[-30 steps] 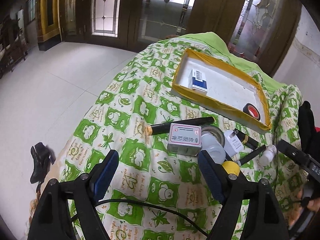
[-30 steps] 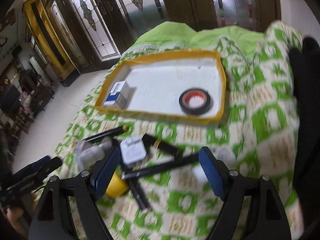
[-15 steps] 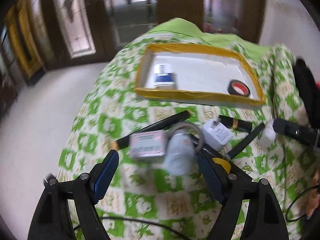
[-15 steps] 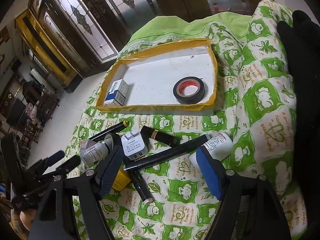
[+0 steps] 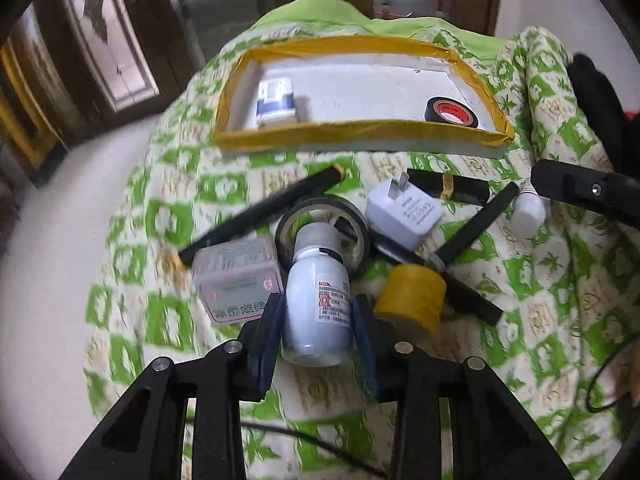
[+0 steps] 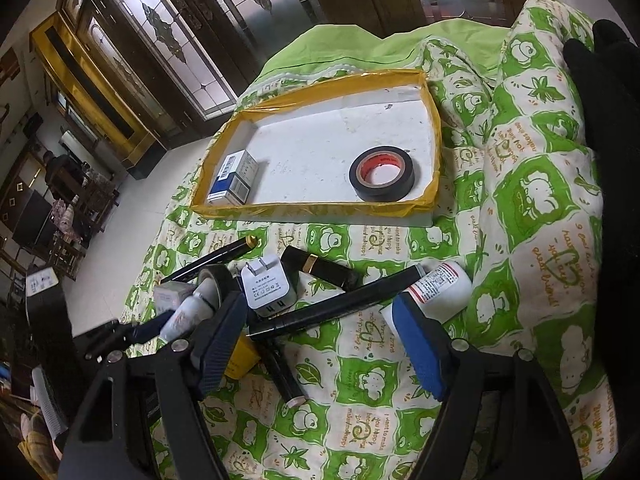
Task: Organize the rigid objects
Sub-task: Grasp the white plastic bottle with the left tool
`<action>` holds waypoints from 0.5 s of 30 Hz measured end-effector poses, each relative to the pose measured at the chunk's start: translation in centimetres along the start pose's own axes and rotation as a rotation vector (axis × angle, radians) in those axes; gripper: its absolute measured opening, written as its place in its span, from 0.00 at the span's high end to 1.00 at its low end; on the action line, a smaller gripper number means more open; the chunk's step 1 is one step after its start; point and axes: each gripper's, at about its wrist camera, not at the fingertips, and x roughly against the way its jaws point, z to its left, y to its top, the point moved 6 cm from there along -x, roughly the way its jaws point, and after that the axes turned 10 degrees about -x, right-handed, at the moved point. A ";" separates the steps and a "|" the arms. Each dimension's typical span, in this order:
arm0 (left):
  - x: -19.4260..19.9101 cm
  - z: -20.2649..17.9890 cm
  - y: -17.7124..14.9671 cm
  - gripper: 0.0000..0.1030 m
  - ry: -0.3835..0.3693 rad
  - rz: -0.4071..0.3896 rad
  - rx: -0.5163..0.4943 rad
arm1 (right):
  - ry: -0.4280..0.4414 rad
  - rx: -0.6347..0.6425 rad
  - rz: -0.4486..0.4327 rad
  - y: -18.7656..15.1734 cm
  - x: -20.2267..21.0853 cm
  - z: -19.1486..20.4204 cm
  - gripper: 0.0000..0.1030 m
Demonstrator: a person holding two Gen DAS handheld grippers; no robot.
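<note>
Green-and-cream patterned cloth covers the surface. Closing, the left gripper has a small white plastic bottle with a grey cap between its blue pads, which touch it. Ahead lies a yellow-taped white tray. Apart from it, the right gripper gapes over a long black pen.

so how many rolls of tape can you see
3: a black roll with a red core in the tray, a dark roll behind the white bottle, a yellow roll beside it. More may be hidden.
</note>
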 end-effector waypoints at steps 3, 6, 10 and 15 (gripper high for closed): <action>0.3 -0.2 -0.8 0.65 -0.039 0.023 0.015 | 0.000 -0.004 0.003 0.0 0.0 -0.1 0.26; 0.5 -0.4 -1.5 0.65 -0.048 0.041 0.015 | -0.004 -0.004 0.004 -0.1 0.0 -0.1 0.26; 0.6 -0.3 -1.6 0.64 -0.052 0.037 0.028 | -0.008 0.007 0.002 -0.2 0.0 0.0 0.26; -0.8 -0.5 -1.3 0.50 -0.049 0.076 0.033 | -0.010 0.015 0.010 -0.3 -0.3 0.2 0.26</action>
